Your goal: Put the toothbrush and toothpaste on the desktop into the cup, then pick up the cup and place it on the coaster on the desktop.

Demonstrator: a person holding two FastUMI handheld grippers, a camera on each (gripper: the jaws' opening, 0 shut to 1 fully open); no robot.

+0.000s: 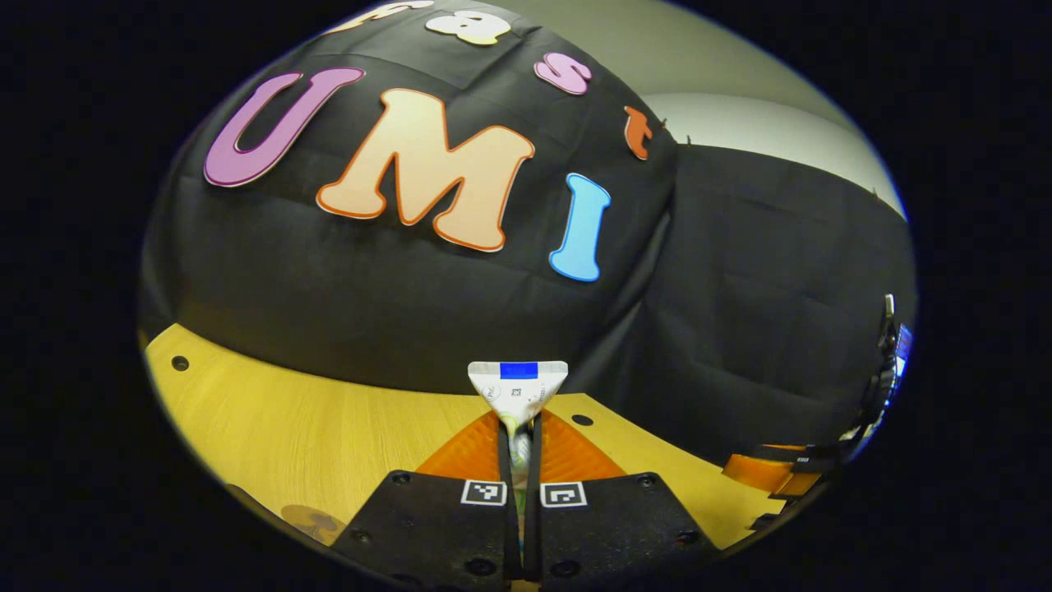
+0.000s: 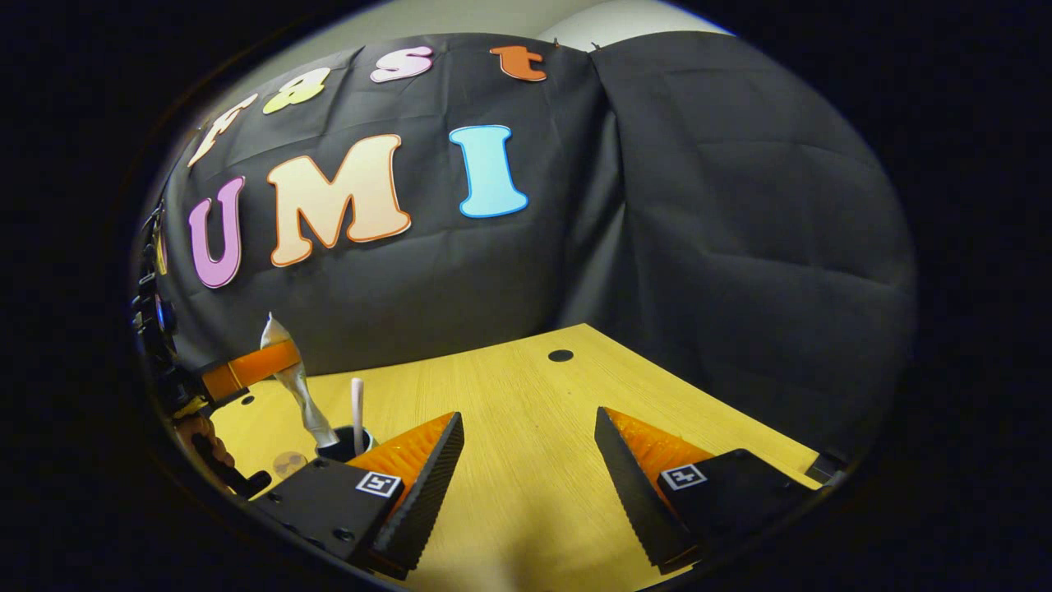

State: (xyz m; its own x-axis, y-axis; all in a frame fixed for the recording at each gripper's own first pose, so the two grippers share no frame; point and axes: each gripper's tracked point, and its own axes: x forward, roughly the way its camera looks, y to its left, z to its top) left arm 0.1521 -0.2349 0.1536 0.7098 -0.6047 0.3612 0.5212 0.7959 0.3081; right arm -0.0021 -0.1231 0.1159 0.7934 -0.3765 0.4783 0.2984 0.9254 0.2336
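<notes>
We find the left gripper (image 1: pixel 519 460) clenched on the toothpaste (image 2: pixel 289 380), its lower end at the cup (image 2: pixel 343 445) at far left, toothbrush (image 2: pixel 357 415) already inside. Right gripper (image 2: pixel 530 460) released. Next, we judge: lower, let go.

Both views low over desktop (image 2: pixel 526 427), wallward.

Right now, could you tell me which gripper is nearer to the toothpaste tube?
Left. The left gripper is shut on the toothpaste tube, lowering it into the cup; the right gripper hangs open, apart.
</notes>
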